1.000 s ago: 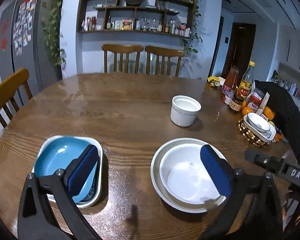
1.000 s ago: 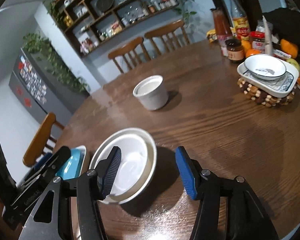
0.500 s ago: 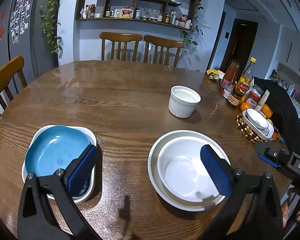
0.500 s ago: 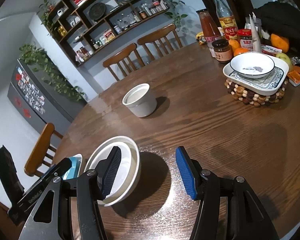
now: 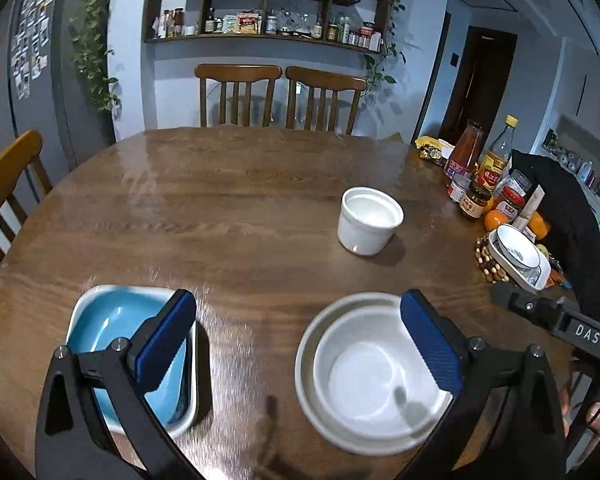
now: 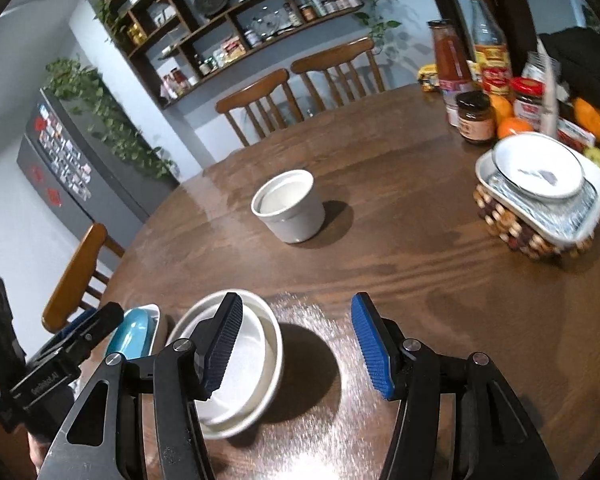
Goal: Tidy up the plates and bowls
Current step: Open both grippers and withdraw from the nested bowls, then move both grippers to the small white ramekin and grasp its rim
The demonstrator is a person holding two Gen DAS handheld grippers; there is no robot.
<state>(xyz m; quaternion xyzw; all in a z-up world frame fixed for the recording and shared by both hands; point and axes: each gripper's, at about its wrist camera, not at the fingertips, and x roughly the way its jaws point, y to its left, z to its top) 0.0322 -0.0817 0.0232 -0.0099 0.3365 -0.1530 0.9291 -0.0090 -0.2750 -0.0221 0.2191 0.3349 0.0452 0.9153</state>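
A white bowl (image 5: 374,376) sits inside a wider white plate (image 5: 306,356) near the front of the round wooden table (image 5: 240,216); the pair also shows in the right wrist view (image 6: 244,364). A blue bowl (image 5: 112,332) lies in a white square dish (image 5: 88,296) at the front left. A white ramekin (image 5: 368,220) stands mid-table, also in the right wrist view (image 6: 290,206). My left gripper (image 5: 300,344) is open and empty above the gap between the two stacks. My right gripper (image 6: 296,344) is open and empty, just right of the white bowl.
A patterned bowl on a square dish (image 6: 540,184) rests on a beaded trivet at the right edge. Bottles, jars and oranges (image 5: 484,192) crowd the right rear. Wooden chairs (image 5: 280,96) stand behind and to the left of the table.
Both grippers have drawn back and risen slightly; the plates and bowls sit lower in each view. The right view has swung right. No object has moved.
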